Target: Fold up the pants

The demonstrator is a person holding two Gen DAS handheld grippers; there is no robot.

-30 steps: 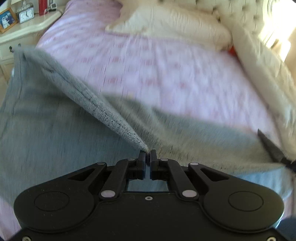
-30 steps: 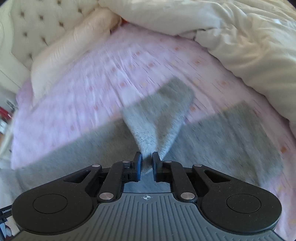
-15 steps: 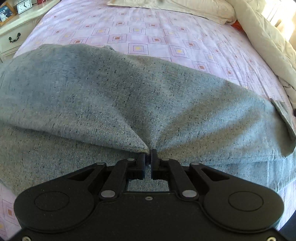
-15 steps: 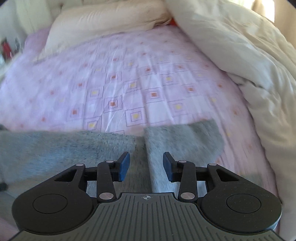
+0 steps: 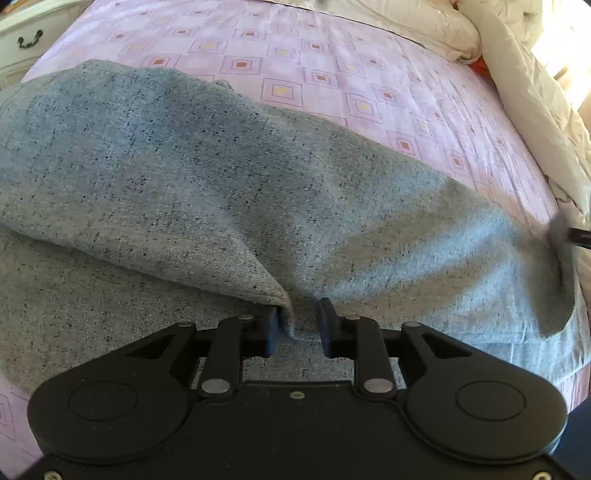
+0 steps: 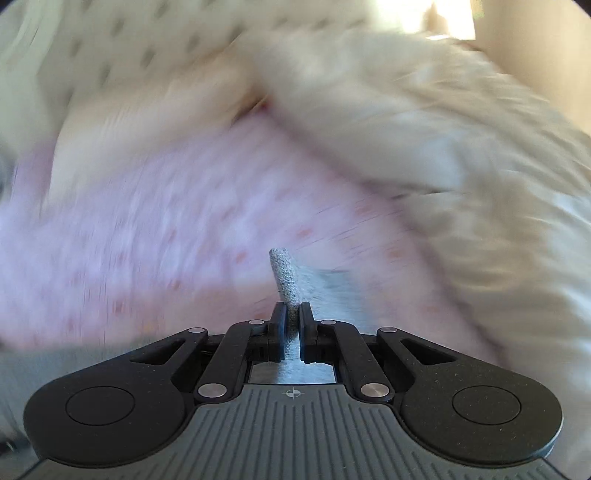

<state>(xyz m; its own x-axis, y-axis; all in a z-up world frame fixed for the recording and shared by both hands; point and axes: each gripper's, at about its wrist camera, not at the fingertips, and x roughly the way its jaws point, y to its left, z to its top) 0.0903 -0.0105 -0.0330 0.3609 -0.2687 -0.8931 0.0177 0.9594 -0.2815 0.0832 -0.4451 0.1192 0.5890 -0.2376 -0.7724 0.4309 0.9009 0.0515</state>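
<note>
Left wrist view: your left tool (image 5: 297, 321) sits low over the grey pants (image 5: 207, 177), which are spread across the pink patterned bed sheet (image 5: 332, 74). Its jaws are opening, part way apart; a fold edge of the fabric hangs between them against the left pad, but the pads no longer press it from both sides, so you look to be letting go. One layer of the pants is already laid over another, with the lower layer showing along the near edge, so one fold appears done. It's rough though: the top layer bulges and its right corner sticks out. A pillow (image 5: 417, 22) and a cream duvet (image 5: 535, 110) lie at the far and right sides of the bed, and a nightstand drawer (image 5: 26, 37) is top left. Right wrist view: badly motion-blurred. Your right tool (image 6: 293, 314) is pinched narrow on a thin ridge of the grey fabric that pokes up past the pads, and the sheet and duvet are smeared behind it. Left to do, judging by this: settle that corner, flatten the top layer, then at least one more fold to make it compact.
</note>
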